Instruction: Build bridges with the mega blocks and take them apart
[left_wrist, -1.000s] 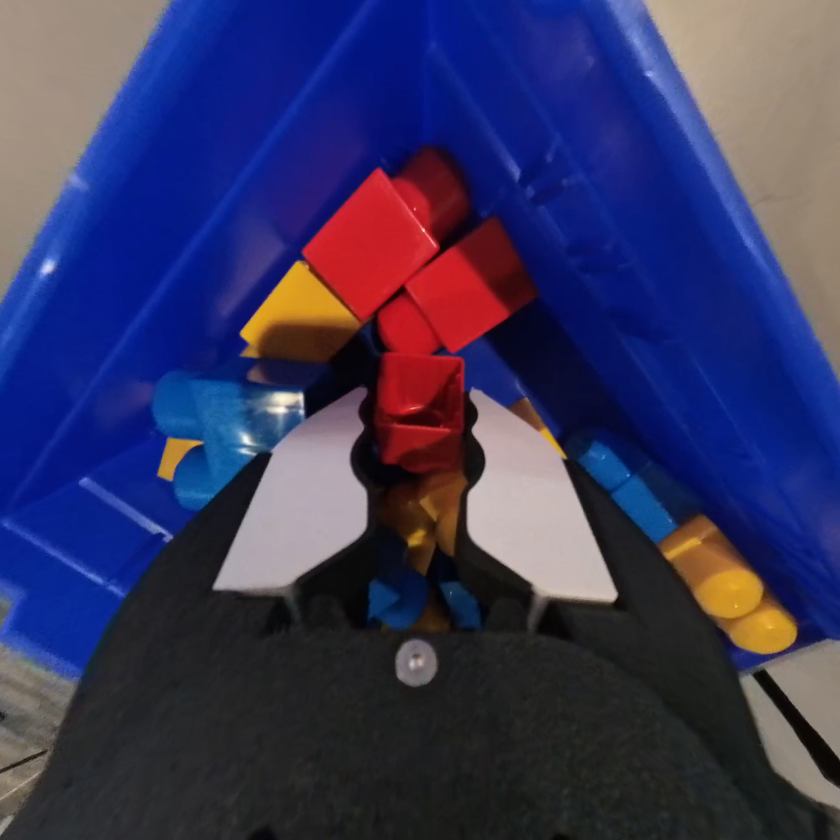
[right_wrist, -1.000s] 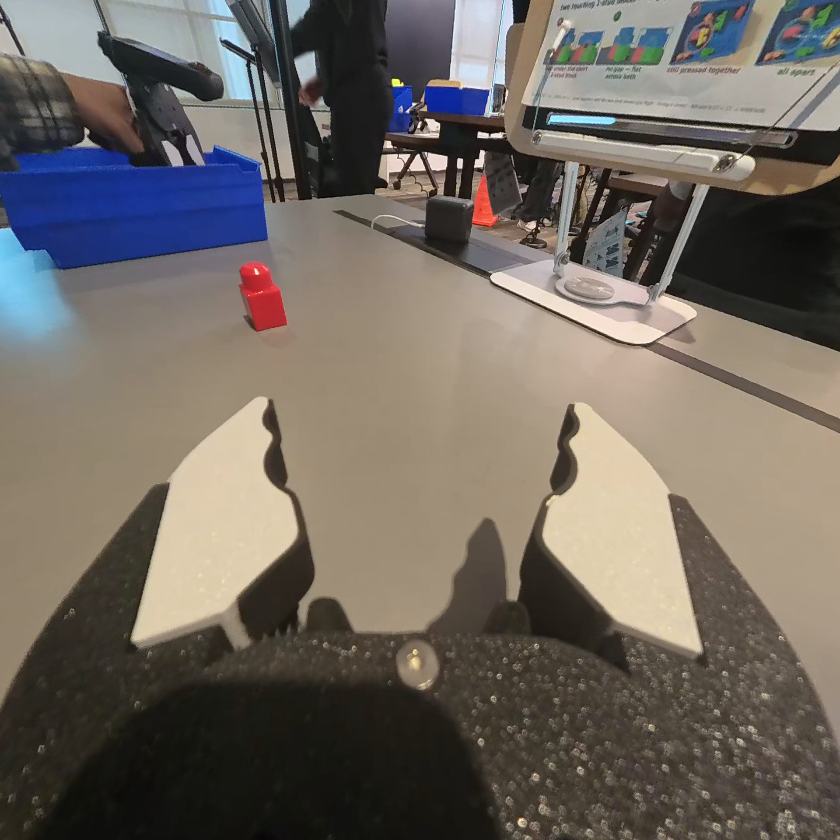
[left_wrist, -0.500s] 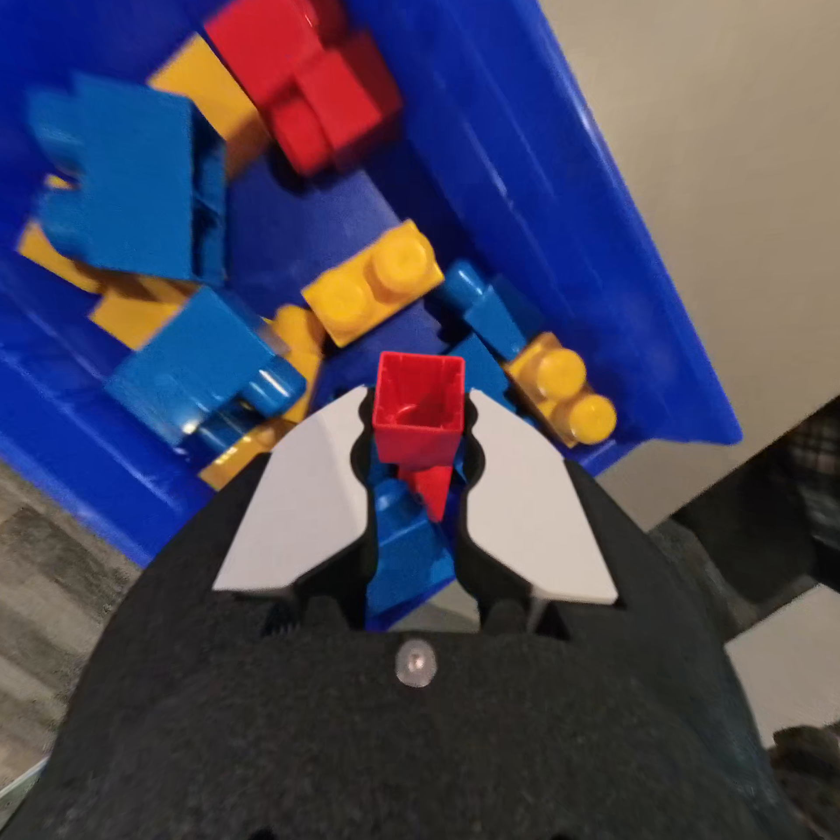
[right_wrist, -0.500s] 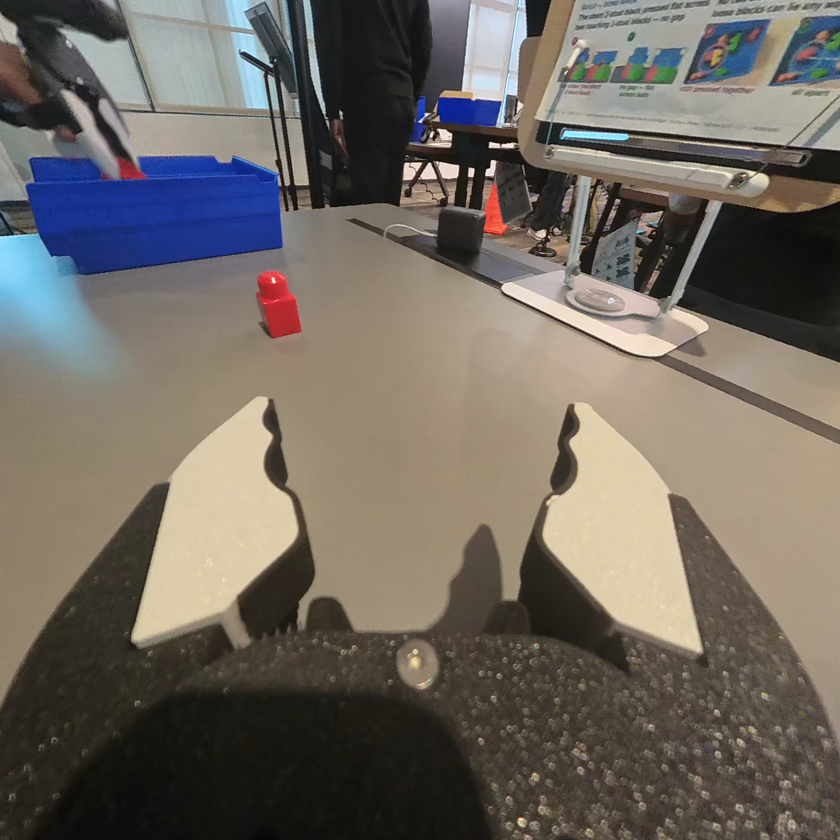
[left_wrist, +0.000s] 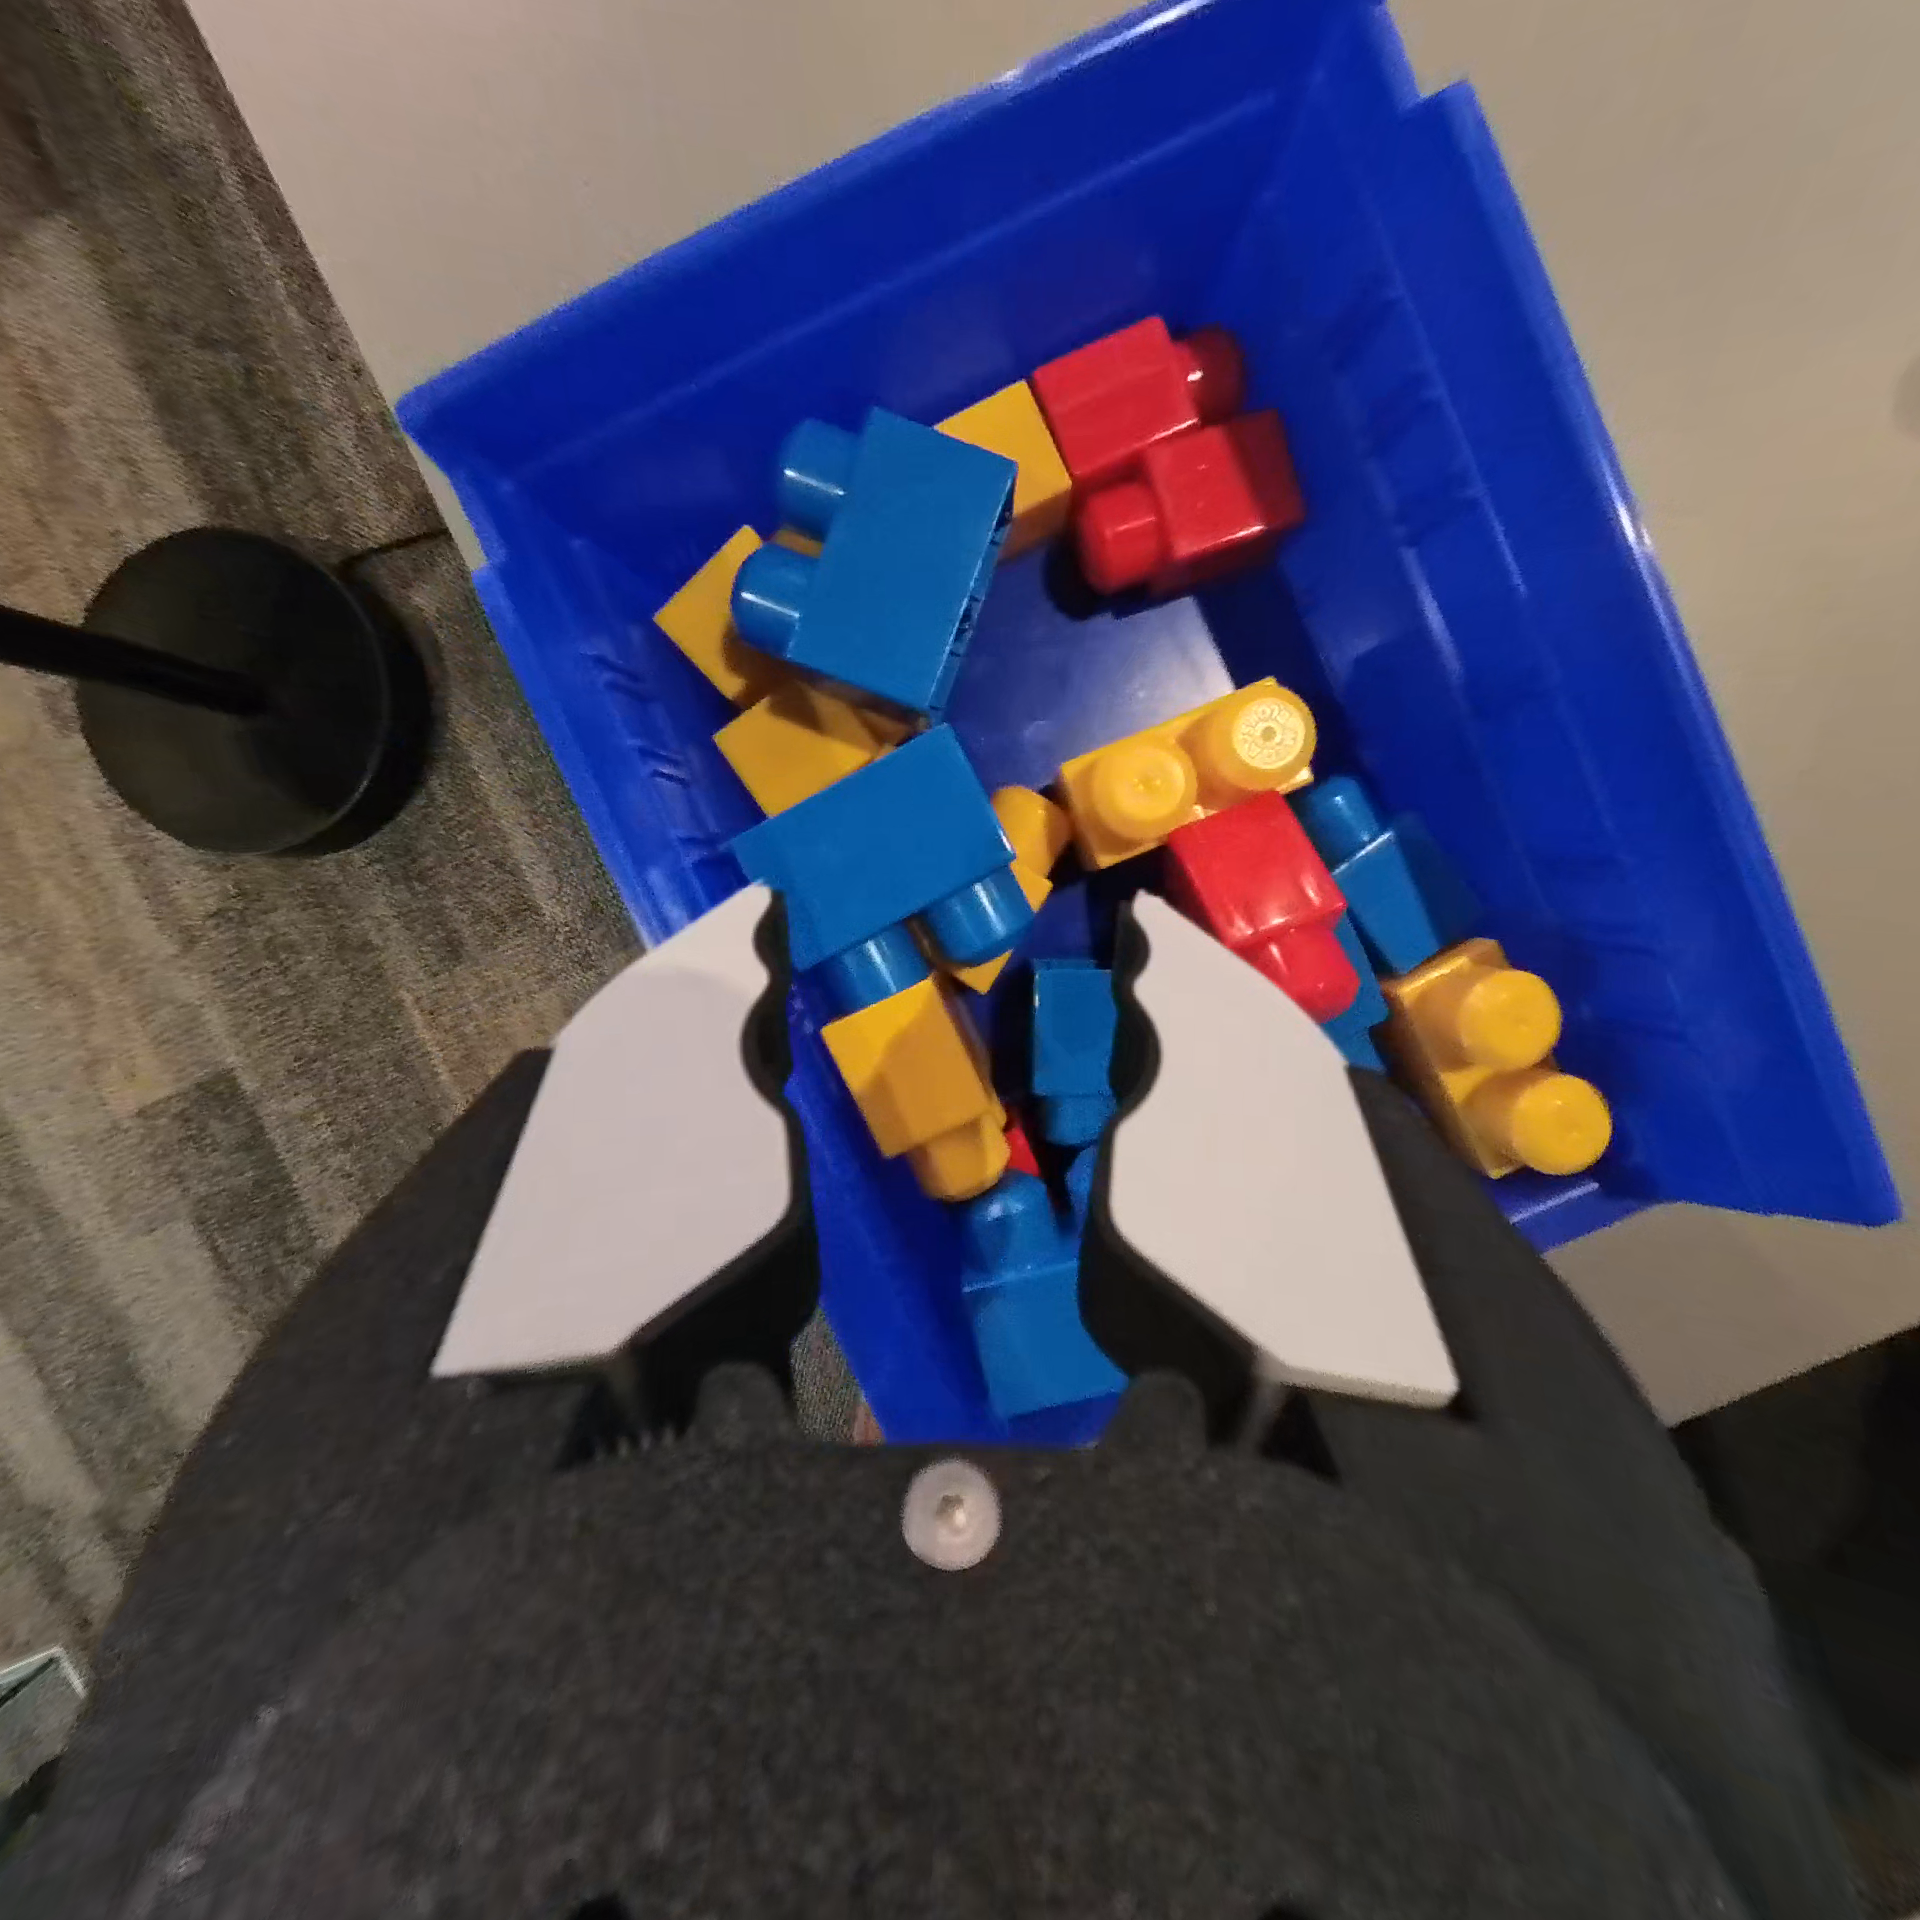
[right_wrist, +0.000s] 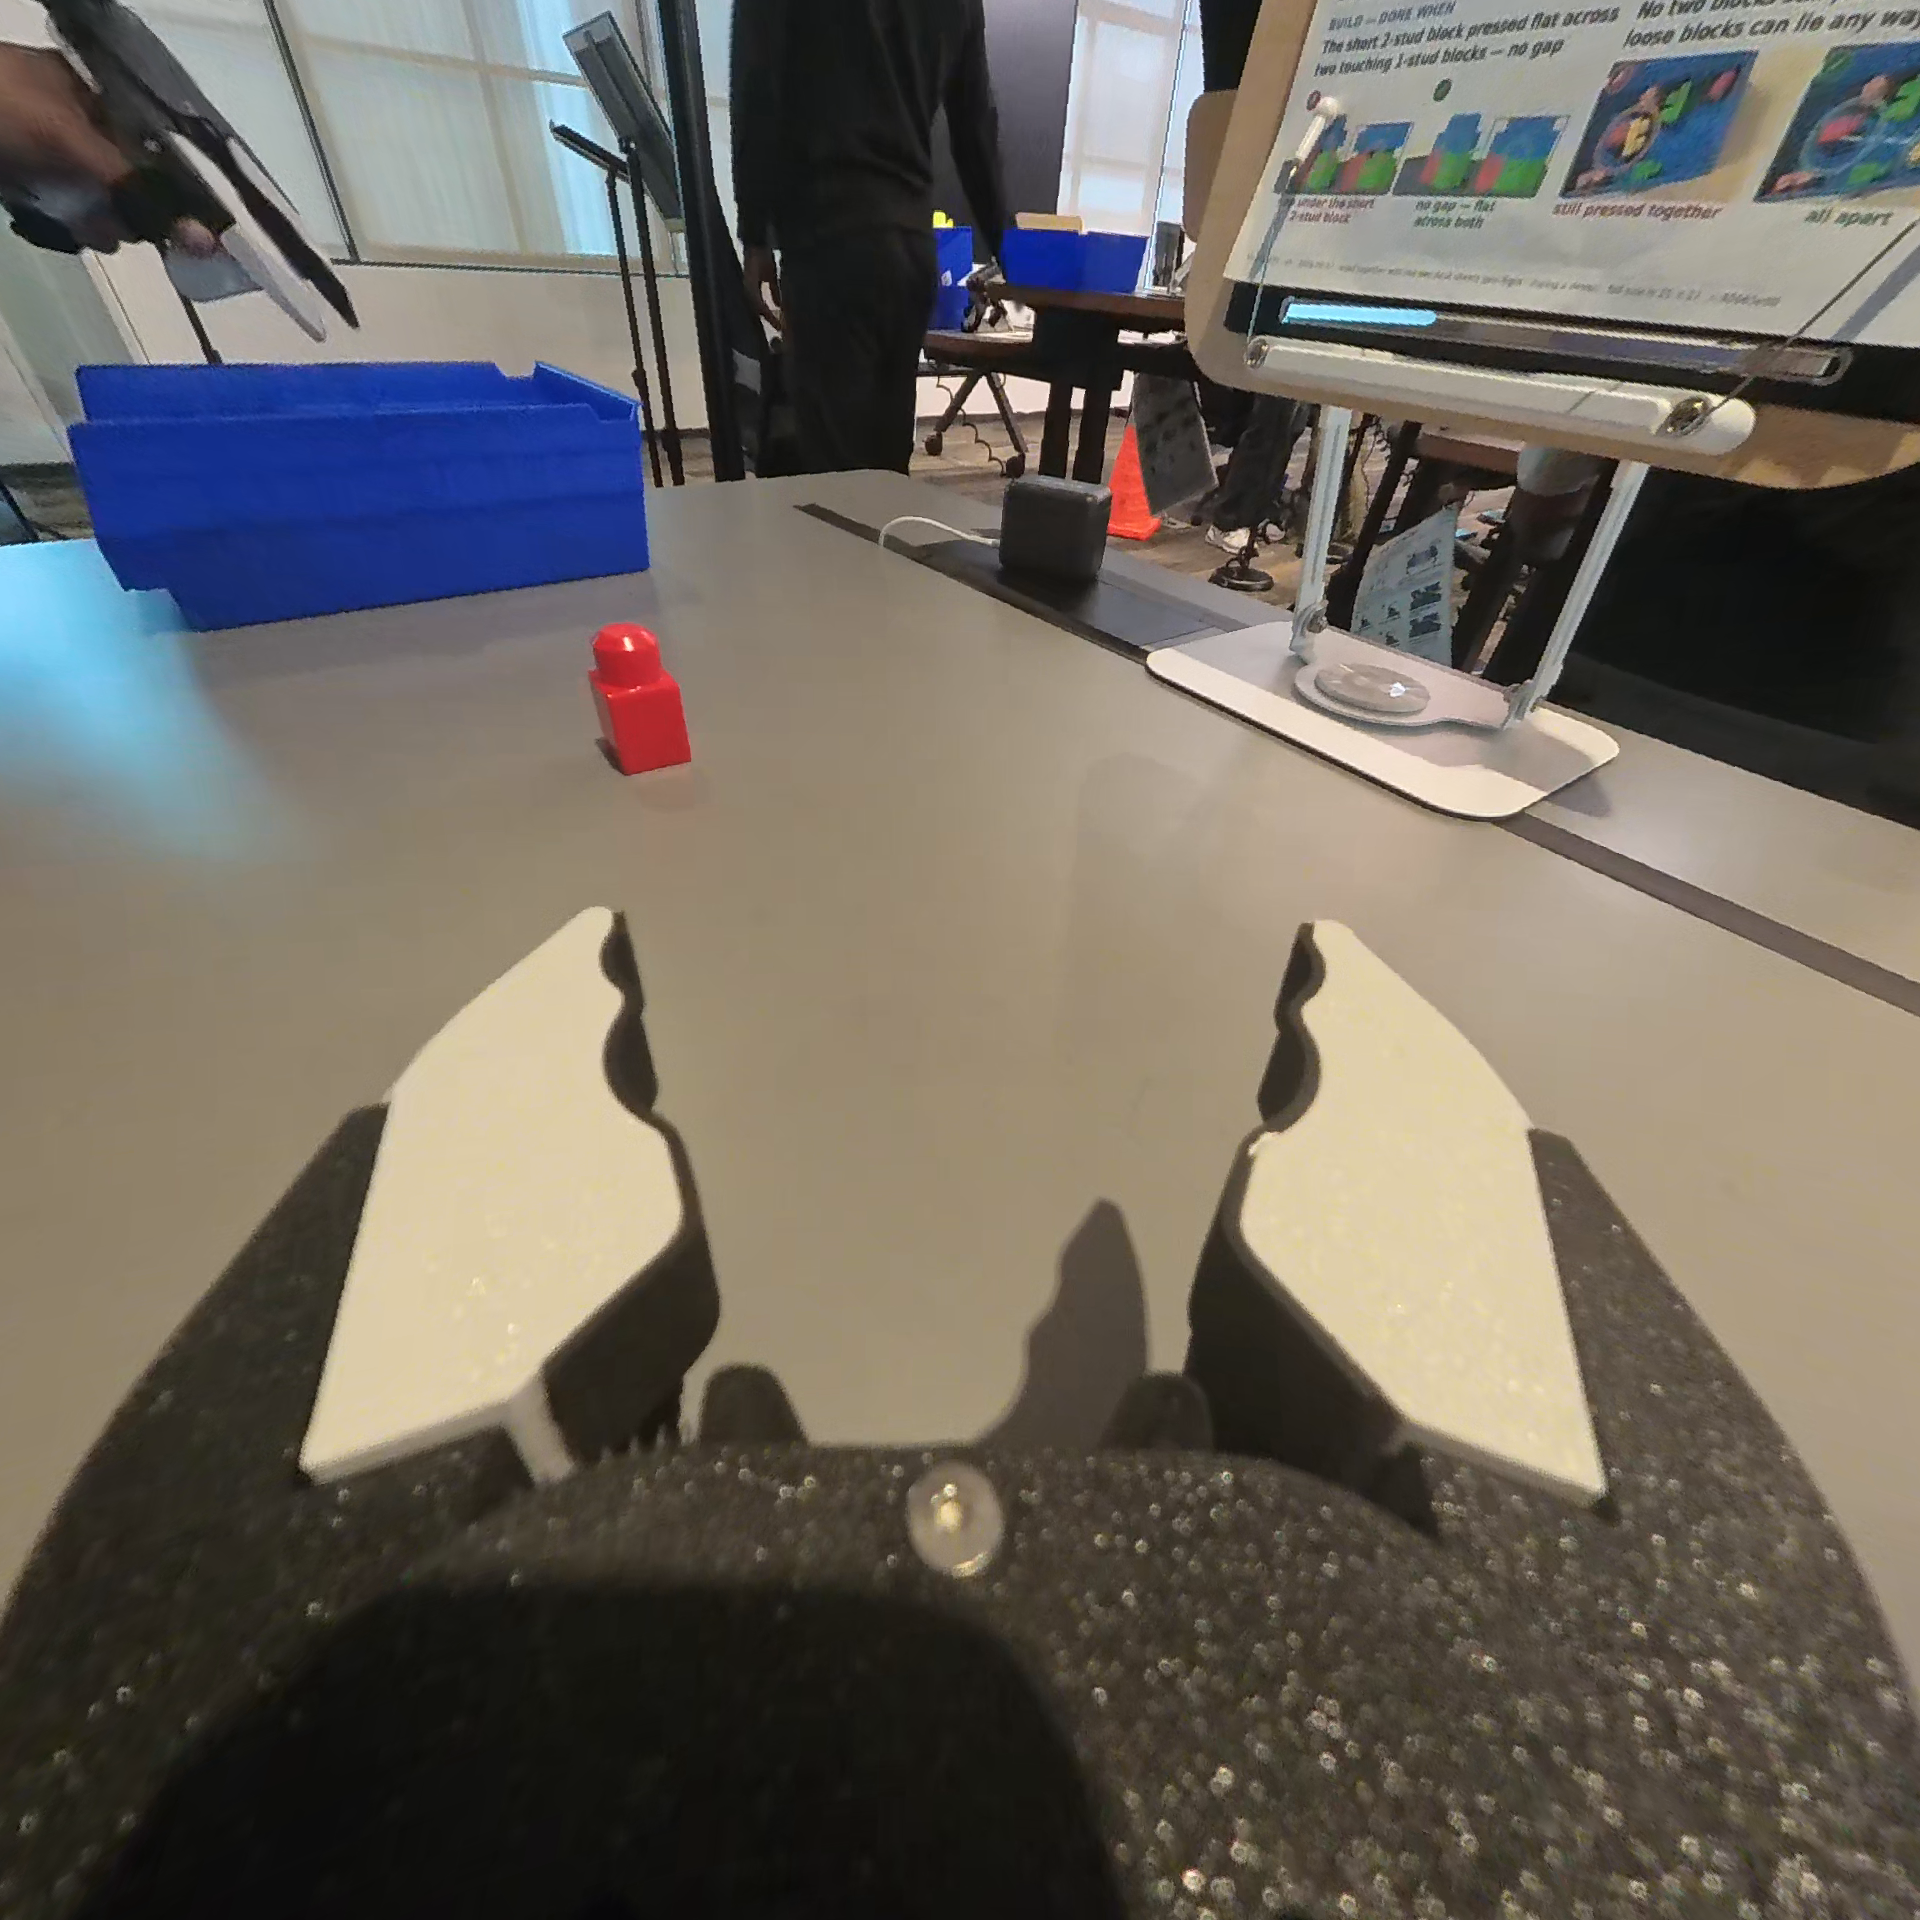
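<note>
Tools both gape empty: left tool (left_wrist: 940, 904) above the blue bin (left_wrist: 1475, 582), right tool (right_wrist: 956, 935) over the surface (right_wrist: 935, 831) near a red block (right_wrist: 637, 701).

1. The left gripper (left_wrist: 943, 914) points steeply downward in its own wrist view, its two white fingers (left_wrist: 665, 1122) spread apart with nothing clamped between them.
2. The left gripper's fingertips sit toward 12 o'clock from its black body, which fills the frame's 6 o'clock half.
3. In the right wrist view the left gripper (right_wrist: 296, 296) appears at 10 o'clock, raised in the air and tilted down, gripped by a hand (right_wrist: 62, 156).
4. The right gripper (right_wrist: 961, 930) lies low and nearly level, aimed toward 12 o'clock.
5. The right gripper's white fingers (right_wrist: 520, 1164) stand wide apart, empty.
</note>
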